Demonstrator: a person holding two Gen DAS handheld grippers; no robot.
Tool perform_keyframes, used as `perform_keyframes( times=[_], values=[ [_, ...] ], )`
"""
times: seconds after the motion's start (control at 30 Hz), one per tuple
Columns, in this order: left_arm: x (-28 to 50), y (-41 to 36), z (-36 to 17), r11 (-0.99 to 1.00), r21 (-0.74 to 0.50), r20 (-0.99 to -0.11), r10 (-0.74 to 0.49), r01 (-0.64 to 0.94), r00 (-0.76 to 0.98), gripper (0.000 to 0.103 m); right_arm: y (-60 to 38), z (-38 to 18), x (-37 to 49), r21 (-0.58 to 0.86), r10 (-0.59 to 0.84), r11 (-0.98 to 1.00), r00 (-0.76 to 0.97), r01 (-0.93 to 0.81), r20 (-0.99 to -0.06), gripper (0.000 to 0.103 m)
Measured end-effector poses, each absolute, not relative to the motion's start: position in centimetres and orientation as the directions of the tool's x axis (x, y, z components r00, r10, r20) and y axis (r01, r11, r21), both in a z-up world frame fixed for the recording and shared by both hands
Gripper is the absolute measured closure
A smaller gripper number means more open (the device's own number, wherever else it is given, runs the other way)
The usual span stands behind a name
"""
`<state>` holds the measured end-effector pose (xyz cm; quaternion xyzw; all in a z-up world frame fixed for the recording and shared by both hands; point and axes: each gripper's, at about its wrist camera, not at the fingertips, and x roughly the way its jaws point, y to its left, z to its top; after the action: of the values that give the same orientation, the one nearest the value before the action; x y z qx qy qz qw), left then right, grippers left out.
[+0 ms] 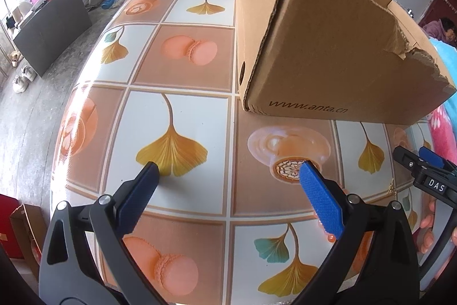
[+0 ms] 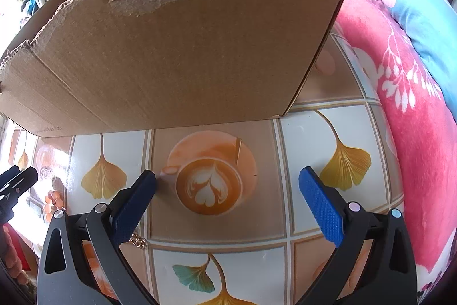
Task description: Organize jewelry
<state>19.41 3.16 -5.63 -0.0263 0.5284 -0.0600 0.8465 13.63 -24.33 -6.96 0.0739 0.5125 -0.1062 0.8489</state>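
Hovering low over table [image 1: 182, 116], left gripper [image 1: 228, 170] and right gripper [image 2: 227, 176] both spread wide, holding nothing; likely staged for pickup; cardboard box [image 2: 177, 56] just ahead, probably the destination, interior hidden; orange beads [image 2: 52, 203] and gold chain [image 2: 138, 240] lying between grippers, mostly occluded by fingers; type uncertain.

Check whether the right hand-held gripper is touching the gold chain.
Cannot tell. In the right wrist view the gold chain pokes out beside the right hand-held gripper's dark finger, which hides any gap or contact.
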Motion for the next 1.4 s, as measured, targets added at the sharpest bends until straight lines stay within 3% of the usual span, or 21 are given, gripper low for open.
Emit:
perform_keyframes(
  times=[0.67, 0.93, 1.1, 1.37, 1.4],
  values=[
    [19.2, 3.2, -5.5, 0.993, -0.098, -0.893, -0.117, 0.067, 0.435, 0.008, -24.6, -5.7, 12.6, 0.008, -0.106, 0.976, 0.504, 0.219, -0.857, 0.006],
    [18.8, 3.7, -5.3, 0.989, -0.13, -0.879, -0.149, 0.072, 0.453, 0.008, -24.8, -3.4, 9.3, 0.088, 0.007, 0.989, 0.553, 0.121, -0.833, 0.006],
    [17.3, 5.8, -3.9, 0.974, -0.207, -0.809, -0.221, 0.087, 0.545, 0.008, -24.8, -3.1, 7.1, 0.156, 0.102, 0.987, 0.561, 0.049, -0.821, 0.006],
    [13.4, 4.3, -2.3, 0.944, -0.222, -0.749, -0.326, 0.245, 0.578, 0.008, -22.6, -4.1, 7.1, 0.171, 0.152, 0.985, 0.534, -0.013, -0.832, 0.026],
    [13.3, 3.9, -2.3, 0.94, -0.222, -0.748, -0.333, 0.258, 0.574, 0.015, -22.4, -4.2, 7.2, 0.171, 0.153, 0.985, 0.534, -0.017, -0.831, 0.029]
  ],
)
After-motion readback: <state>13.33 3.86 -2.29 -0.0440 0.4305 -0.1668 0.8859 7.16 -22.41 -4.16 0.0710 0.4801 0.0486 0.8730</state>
